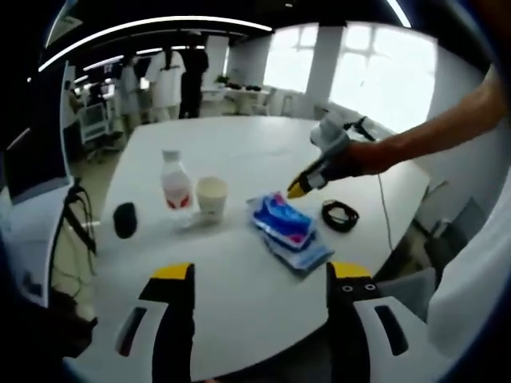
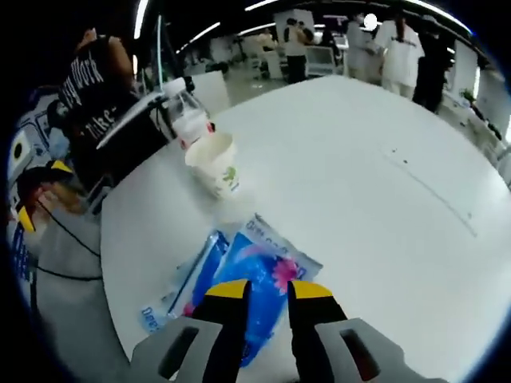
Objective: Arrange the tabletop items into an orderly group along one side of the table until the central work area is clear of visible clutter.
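A blue tissue pack [image 1: 287, 231] lies mid-table, with a second flat blue pack under it. My right gripper [image 1: 298, 189] comes in from the right in a person's hand, its yellow tips on the pack's far edge. In the right gripper view its jaws stand close together with the blue pack [image 2: 259, 275] between them, right gripper [image 2: 269, 291]. A paper cup [image 1: 211, 197] [image 2: 215, 163] and a red-labelled bottle [image 1: 176, 182] [image 2: 192, 121] stand side by side to the left. My left gripper [image 1: 262, 275] hangs wide open over the near table edge, holding nothing.
A small black object [image 1: 124, 219] sits left of the bottle, and a coiled black cable [image 1: 339, 215] lies right of the packs. The white table [image 1: 239, 144] stretches bare beyond. People stand in the background, one in a black shirt [image 2: 96, 88] near the table.
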`<state>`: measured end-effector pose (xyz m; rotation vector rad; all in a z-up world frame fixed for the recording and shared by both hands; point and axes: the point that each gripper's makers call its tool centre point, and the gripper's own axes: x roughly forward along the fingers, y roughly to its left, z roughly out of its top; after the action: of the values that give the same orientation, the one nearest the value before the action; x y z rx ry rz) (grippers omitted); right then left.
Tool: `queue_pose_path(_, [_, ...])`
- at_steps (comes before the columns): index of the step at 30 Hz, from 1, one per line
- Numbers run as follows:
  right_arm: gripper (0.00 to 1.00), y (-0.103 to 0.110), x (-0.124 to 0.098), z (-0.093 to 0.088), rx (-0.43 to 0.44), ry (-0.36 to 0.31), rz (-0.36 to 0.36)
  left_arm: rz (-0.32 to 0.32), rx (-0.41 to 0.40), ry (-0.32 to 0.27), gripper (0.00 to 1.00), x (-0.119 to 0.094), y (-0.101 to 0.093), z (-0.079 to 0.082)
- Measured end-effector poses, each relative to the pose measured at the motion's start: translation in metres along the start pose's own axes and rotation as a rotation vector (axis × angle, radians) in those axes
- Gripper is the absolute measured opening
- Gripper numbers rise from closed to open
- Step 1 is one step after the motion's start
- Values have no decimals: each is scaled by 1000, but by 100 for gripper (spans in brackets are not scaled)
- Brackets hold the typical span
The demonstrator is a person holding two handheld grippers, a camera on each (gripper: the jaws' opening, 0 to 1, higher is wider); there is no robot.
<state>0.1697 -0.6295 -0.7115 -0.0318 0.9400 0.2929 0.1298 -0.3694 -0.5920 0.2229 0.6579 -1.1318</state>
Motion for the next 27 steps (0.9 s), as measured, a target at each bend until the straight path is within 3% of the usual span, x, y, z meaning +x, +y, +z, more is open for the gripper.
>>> queue_pose_path(4, [17, 2, 4, 14, -49, -34, 4, 6, 11, 3, 67, 1, 7, 1])
queue_pose_path(7, [22, 6, 14, 17, -90, 1, 37, 8, 8, -5, 68, 0, 6, 4])
queue_pose_path(14, [23, 17, 24, 5, -359, 146, 28, 0, 14, -9, 70, -2, 4, 10])
queue_pose_path(17, [24, 23, 33, 9, -346, 135, 55, 0, 18, -8, 72, -2, 7, 10])
queue_pose_path(21, [10, 23, 37, 3, -305, 153, 53, 5, 14, -18, 73, -5, 14, 14])
queue_pose_path(27, [3, 22, 34, -1, -272, 139, 70, 8, 14, -17, 75, -7, 18, 15])
